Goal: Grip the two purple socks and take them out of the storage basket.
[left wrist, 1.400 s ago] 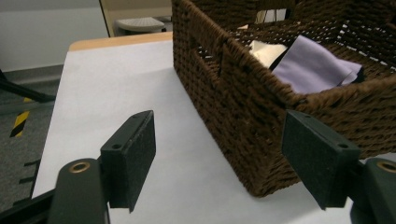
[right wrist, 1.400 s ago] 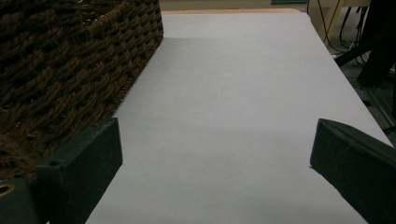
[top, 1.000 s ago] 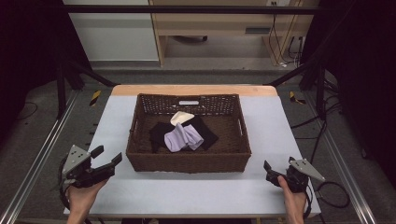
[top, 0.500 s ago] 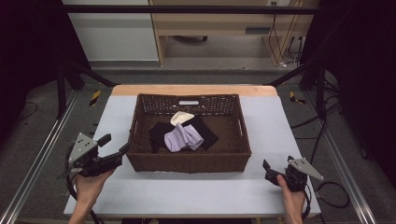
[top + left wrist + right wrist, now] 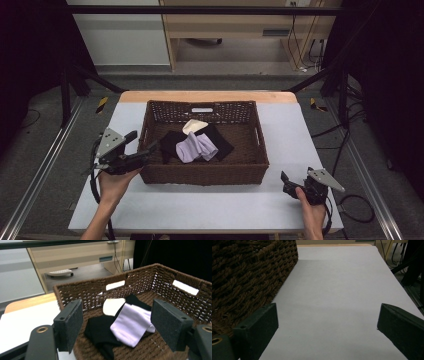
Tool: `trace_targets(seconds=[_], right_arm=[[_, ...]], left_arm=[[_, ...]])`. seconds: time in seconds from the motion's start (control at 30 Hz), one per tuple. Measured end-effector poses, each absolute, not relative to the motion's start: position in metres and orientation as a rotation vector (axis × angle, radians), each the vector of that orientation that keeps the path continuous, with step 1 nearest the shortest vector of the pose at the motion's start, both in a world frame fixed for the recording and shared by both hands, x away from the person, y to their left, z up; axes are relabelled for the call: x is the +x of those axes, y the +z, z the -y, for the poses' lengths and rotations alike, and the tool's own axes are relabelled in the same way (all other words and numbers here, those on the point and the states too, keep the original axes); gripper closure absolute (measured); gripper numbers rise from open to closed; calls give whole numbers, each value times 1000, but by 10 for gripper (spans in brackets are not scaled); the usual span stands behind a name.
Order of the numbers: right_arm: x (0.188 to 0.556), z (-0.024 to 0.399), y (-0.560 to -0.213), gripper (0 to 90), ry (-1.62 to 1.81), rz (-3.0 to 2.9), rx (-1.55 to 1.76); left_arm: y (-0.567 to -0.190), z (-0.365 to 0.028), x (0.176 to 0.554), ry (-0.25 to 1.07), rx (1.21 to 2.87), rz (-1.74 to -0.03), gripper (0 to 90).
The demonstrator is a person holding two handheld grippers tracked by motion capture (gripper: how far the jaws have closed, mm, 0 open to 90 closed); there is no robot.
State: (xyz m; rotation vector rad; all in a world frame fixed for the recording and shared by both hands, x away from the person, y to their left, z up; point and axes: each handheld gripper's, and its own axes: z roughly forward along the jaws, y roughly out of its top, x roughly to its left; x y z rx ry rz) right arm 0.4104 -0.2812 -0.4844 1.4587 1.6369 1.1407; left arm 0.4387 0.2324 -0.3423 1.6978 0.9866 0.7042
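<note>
Right gripper (image 5: 287,181) rests near the table's (image 5: 342,290) front edge, jaws spread, holding nothing. Left gripper (image 5: 145,148), jaws likewise spread and empty, hangs at the wicker basket's (image 5: 200,172) left rim. Beyond it, the lilac cloth (image 5: 131,323) overlaps black cloth (image 5: 101,331). Risk: a pad catching the rim, or one pinch taking both layers.

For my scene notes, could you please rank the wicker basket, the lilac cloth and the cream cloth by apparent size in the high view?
1. wicker basket, by far the largest.
2. lilac cloth.
3. cream cloth, smallest, though it is partly tucked under the others.
</note>
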Motion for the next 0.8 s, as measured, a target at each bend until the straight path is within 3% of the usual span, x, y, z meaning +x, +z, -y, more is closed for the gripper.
trace_targets(seconds=[0.8], right_arm=[[410,281,-484,38,1138,-1640,1457]], left_arm=[[-339,-179,496,693,1763,-992,275]])
